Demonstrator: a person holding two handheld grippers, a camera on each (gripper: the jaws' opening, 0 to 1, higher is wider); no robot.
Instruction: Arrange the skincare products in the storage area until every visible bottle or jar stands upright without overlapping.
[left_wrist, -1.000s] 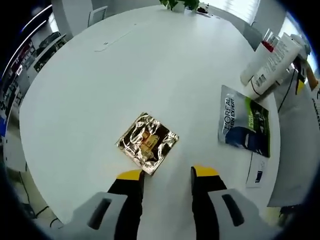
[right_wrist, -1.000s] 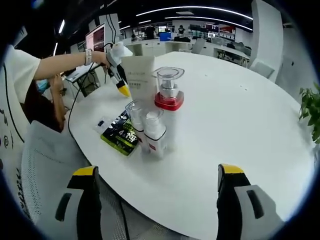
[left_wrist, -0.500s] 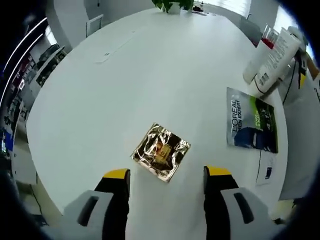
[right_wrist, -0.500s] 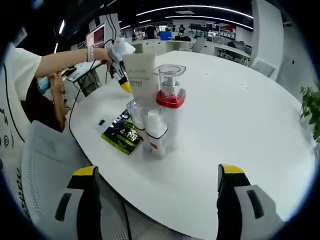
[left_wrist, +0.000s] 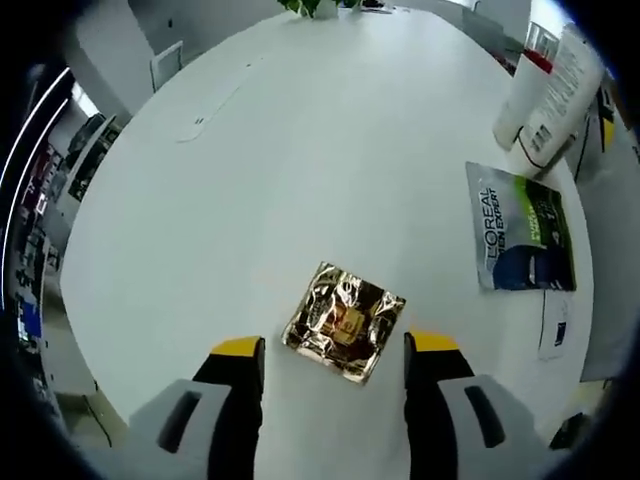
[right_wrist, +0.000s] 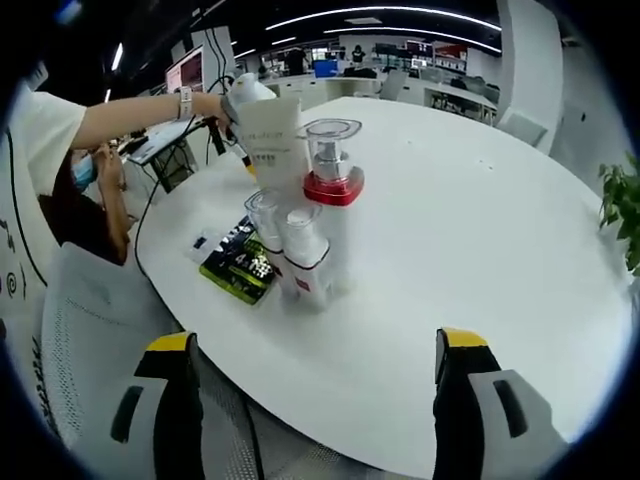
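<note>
Gold foil sachet lined up between our left jaws, bottles standing in a cluster apart.

The gold foil sachet (left_wrist: 345, 322) lies flat on the white round table (left_wrist: 300, 150), just ahead of the left gripper (left_wrist: 335, 345), whose jaws stand spread and empty to either side of it. We judge this the approach to picking it up; next we would lower, close on an edge, and carry it toward the others. The L'Oreal sachet (left_wrist: 525, 240) lies flat farther off, near the white tube (left_wrist: 555, 95). In the right gripper view the red-collared pump bottle (right_wrist: 333, 200) and two small clear-capped bottles (right_wrist: 300, 250) stand upright, touching; the right gripper (right_wrist: 315, 350) hangs wide apart, empty. Compared with a second ago, the left gripper view has closed in on the foil sachet.
</note>
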